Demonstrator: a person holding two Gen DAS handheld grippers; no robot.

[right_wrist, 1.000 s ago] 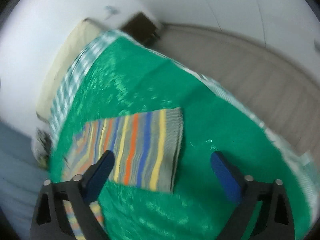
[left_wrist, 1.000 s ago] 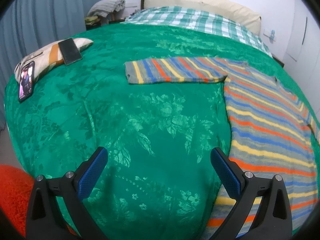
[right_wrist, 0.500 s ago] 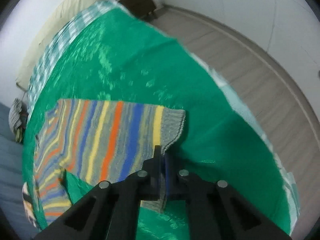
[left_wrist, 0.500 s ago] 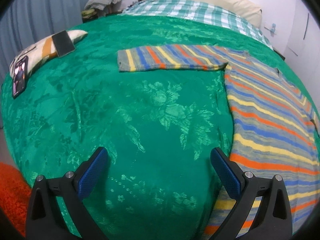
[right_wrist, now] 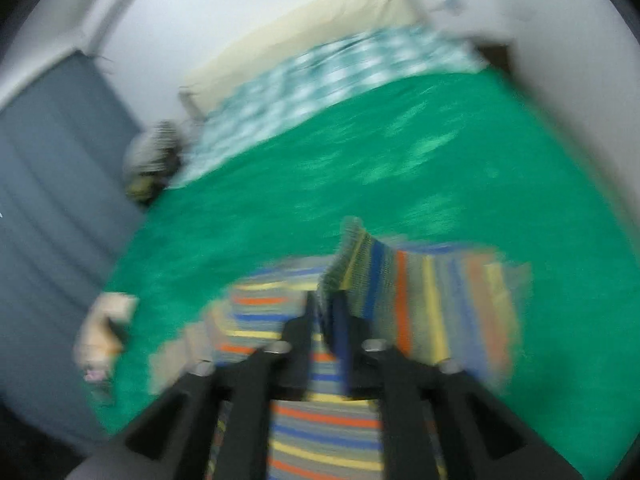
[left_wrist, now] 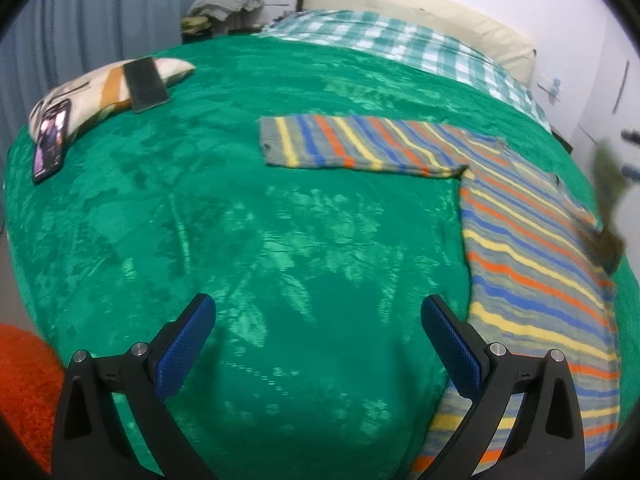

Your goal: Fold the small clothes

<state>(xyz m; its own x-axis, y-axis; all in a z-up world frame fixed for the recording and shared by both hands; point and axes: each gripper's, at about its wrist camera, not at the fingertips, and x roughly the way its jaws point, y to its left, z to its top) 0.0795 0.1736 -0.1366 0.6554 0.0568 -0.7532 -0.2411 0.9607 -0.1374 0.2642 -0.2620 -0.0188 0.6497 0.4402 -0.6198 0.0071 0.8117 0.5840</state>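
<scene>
A striped sweater (left_wrist: 532, 248) in grey, blue, orange and yellow lies flat on the green bedspread (left_wrist: 248, 220). Its left sleeve (left_wrist: 352, 148) stretches out to the left. My left gripper (left_wrist: 316, 340) is open and empty, low over the bedspread beside the sweater's lower left edge. In the blurred right wrist view my right gripper (right_wrist: 326, 312) is shut on the cuff of the other sleeve (right_wrist: 424, 300) and holds it lifted over the sweater's body (right_wrist: 320, 420).
A patterned pillow (left_wrist: 104, 84) with a dark case (left_wrist: 144, 84) and a phone (left_wrist: 50, 144) on it lies at the bed's left edge. A checked sheet (left_wrist: 400, 44) and cream pillow (left_wrist: 420, 16) are at the head. An orange rug (left_wrist: 20, 380) shows lower left.
My right gripper closed on the right sleeve's cuff, lifted it and swung it over the sweater's body. My left gripper drifted a little forward over the bedspread, still open.
</scene>
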